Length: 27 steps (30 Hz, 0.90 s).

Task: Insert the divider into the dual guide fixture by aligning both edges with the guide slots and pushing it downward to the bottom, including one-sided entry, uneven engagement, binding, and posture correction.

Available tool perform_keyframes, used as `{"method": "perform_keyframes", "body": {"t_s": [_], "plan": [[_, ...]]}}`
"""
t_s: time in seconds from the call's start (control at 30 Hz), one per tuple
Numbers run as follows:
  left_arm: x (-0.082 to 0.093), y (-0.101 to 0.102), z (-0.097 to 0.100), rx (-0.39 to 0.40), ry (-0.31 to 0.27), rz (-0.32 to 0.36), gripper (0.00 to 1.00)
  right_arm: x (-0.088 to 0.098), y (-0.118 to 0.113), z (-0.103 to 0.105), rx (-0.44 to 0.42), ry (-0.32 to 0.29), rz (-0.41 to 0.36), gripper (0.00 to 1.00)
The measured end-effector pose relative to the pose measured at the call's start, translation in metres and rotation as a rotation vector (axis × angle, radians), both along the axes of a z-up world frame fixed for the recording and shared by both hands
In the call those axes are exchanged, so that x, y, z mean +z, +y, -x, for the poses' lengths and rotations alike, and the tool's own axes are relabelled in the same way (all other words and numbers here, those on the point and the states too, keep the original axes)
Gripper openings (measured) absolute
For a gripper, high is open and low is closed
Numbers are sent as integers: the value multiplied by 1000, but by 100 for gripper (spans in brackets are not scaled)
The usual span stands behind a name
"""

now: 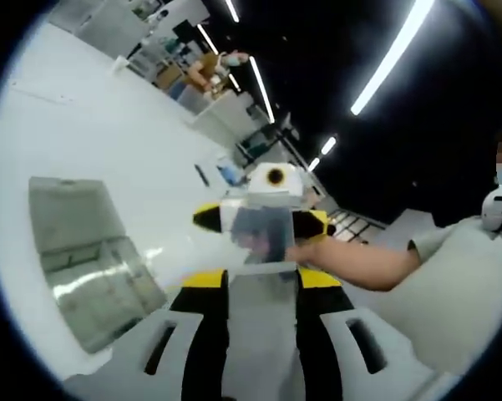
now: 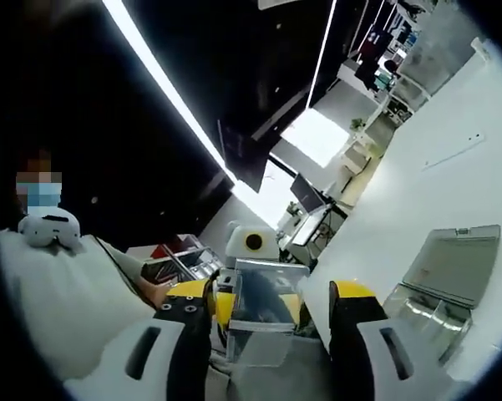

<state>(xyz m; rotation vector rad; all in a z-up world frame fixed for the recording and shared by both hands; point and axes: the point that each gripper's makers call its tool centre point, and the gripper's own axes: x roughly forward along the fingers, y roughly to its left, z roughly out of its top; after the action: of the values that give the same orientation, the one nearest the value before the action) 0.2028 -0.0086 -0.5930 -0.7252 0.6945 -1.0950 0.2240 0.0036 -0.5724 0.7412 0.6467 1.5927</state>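
A clear plastic divider [image 1: 263, 242] is held in the air between the two grippers, which face each other. My left gripper [image 1: 263, 280] is shut on its near end, the yellow-tipped jaws pressing on both edges. The right gripper [image 1: 261, 220] comes in from the far side with its yellow tips against the divider's far edges. In the right gripper view, the divider [image 2: 266, 305] runs forward from my right gripper [image 2: 271, 294], which is shut on it, to the left gripper [image 2: 252, 251] behind. The grey guide fixture [image 1: 88, 259] [image 2: 449, 276] lies on the white table, apart from the divider.
The white table [image 1: 109, 134] [image 2: 451, 175] stretches away behind the fixture. A person in a light shirt [image 1: 468, 284] [image 2: 50, 292] is close by, with a forearm [image 1: 351, 263] reaching to the right gripper. Desks and equipment stand far off under ceiling strip lights.
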Motion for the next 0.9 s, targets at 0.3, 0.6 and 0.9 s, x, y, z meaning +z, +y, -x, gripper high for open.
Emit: {"method": "perform_keyframes", "body": {"t_s": [0.3,0.6,0.9], "plan": [[4,-2,2,-13,-6,7,27,-2,0,0,8,25,1,45],[4,-3,4,-20,-3,8,27,-1,0,1,14,48,-11,42],[2,-2,3,-23,6,8,27,1,0,2,28,55,-23,36]]}}
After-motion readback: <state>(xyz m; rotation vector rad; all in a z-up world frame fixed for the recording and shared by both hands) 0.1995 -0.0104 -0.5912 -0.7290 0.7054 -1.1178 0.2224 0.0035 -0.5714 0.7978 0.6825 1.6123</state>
